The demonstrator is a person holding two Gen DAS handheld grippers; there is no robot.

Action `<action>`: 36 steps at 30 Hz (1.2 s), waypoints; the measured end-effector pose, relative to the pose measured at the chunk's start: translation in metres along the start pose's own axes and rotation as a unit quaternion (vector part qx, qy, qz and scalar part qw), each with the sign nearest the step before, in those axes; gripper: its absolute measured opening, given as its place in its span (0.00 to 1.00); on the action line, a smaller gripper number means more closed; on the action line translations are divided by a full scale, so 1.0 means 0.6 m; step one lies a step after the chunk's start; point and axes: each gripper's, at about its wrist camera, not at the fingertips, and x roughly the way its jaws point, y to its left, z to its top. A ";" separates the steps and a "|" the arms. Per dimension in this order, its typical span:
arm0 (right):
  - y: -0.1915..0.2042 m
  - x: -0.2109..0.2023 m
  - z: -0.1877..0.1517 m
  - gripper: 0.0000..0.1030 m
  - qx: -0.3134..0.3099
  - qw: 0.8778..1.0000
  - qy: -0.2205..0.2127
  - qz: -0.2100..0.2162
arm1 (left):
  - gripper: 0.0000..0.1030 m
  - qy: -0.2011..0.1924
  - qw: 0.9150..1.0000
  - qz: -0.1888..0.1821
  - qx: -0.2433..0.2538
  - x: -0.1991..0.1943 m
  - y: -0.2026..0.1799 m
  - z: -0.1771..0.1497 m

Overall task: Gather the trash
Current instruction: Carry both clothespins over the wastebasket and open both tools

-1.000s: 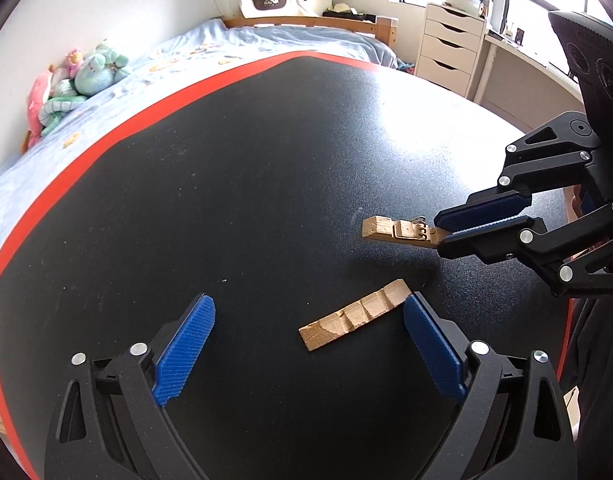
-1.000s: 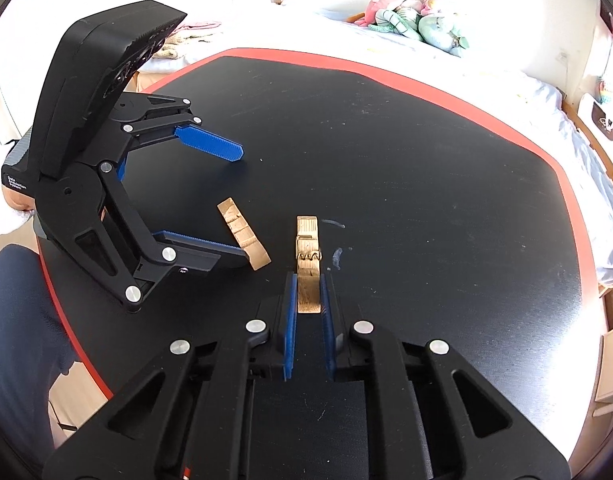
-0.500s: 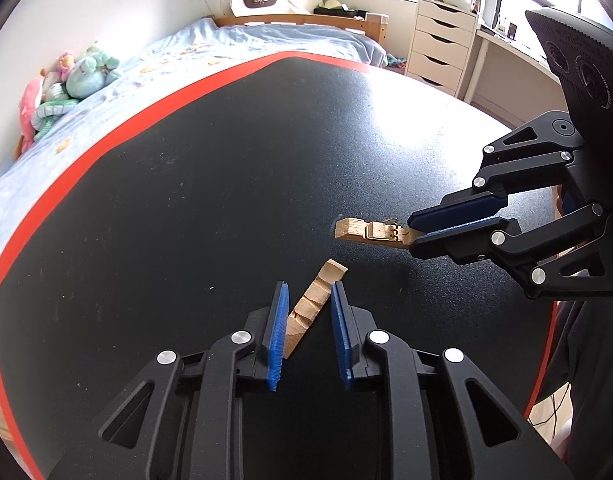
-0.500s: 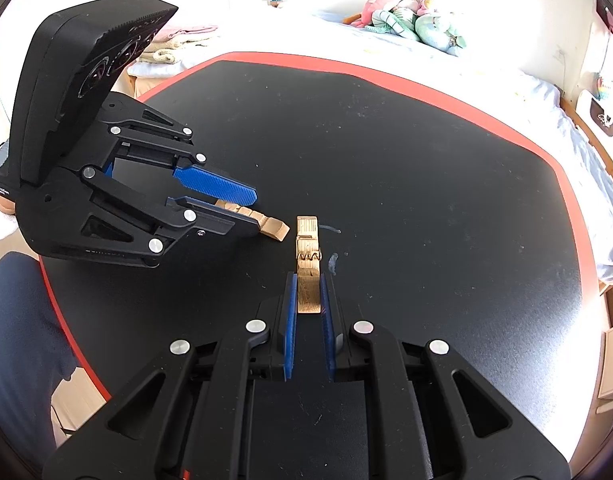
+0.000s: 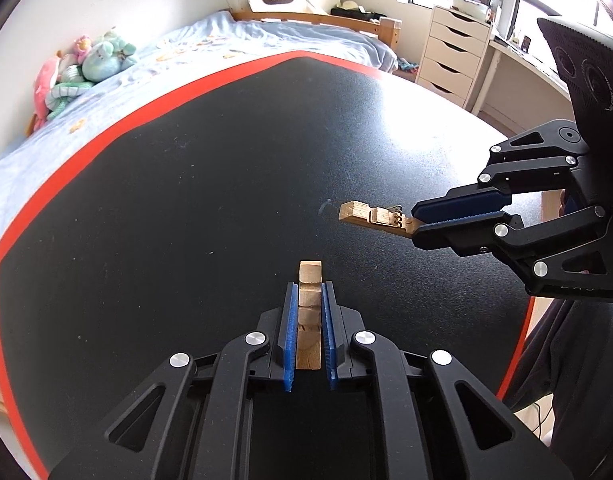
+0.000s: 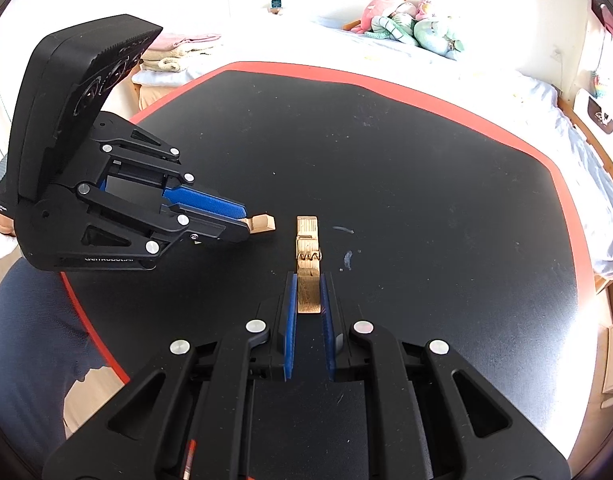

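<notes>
Over the black table (image 5: 154, 208), the left gripper (image 5: 309, 304) has just closed its jaws and now clamps a plain wooden clothespin half (image 5: 309, 312). Just to its right, the right gripper (image 6: 309, 300) pinches the other clothespin half with the wire spring (image 6: 307, 264), tips near each other.

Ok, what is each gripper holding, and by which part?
Left gripper pinches the plain wooden clothespin half along its sides. Right gripper pinches the spring-bearing clothespin half by its tail end.
</notes>
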 end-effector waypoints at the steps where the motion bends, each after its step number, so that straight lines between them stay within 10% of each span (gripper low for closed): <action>1: 0.002 -0.007 -0.003 0.11 0.000 1.000 -0.002 0.001 | 0.11 -0.002 1.000 -0.001 -0.003 -0.006 -0.003 -0.002; 36: 0.174 -0.202 -0.184 0.11 0.002 1.000 -0.016 0.023 | 0.11 -0.043 0.997 -0.028 -0.062 -0.181 -0.170 -0.203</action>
